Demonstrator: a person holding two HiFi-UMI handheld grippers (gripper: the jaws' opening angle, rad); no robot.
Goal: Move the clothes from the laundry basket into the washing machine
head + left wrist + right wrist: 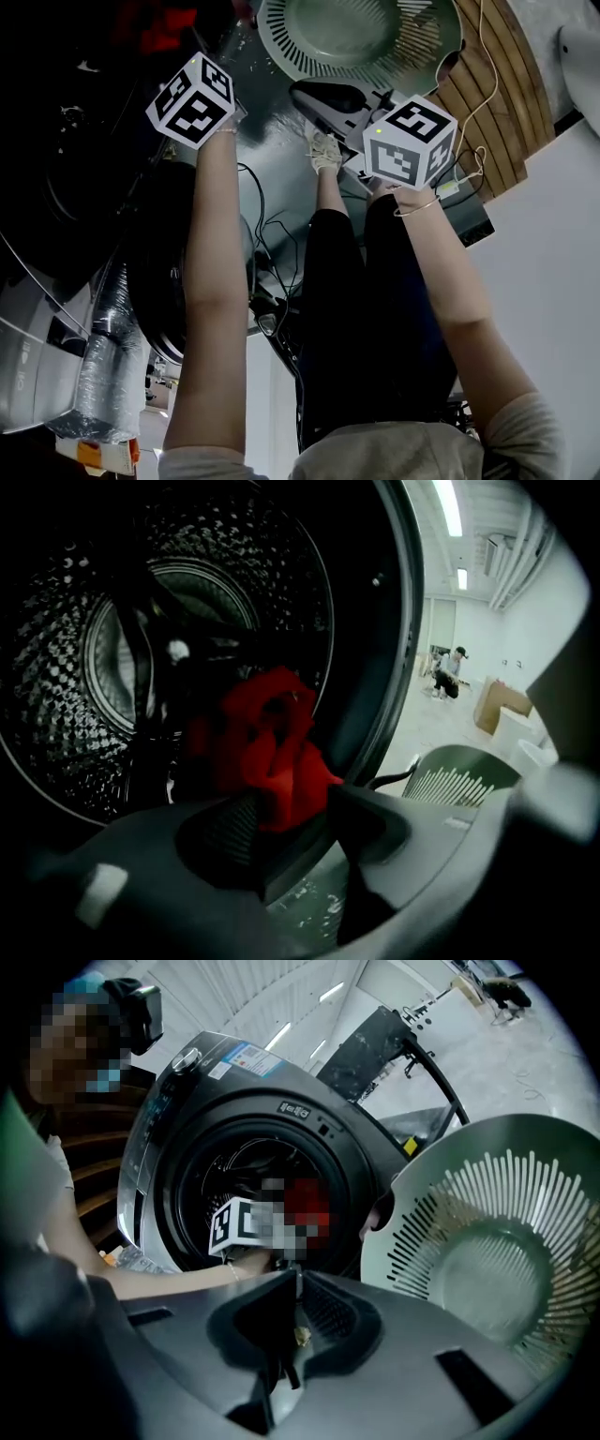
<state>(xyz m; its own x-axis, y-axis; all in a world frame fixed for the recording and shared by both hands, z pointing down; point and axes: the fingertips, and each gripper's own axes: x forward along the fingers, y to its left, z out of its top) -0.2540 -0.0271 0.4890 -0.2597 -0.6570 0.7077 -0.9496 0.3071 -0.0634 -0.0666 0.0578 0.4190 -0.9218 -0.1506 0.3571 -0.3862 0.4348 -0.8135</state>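
My left gripper (292,825) reaches into the dark drum (112,658) of the washing machine (246,1101). Its jaws stand apart, with the lower end of a red garment (267,747) loose between the fingertips. The rest of the garment is bunched just beyond them at the drum's mouth. My right gripper (294,1288) is shut with nothing in it, held outside the machine beside the green laundry basket (497,1241). No clothes show in the basket's bowl (356,37). Both marker cubes, left (192,98) and right (410,141), show in the head view.
The person's legs and shoe (324,150) stand between the machine and the basket. Cables (272,234) trail on the floor. A black frame (375,1044) stands behind the machine. Far off in the room a crouching person (450,672) and a cardboard box (502,705) are seen.
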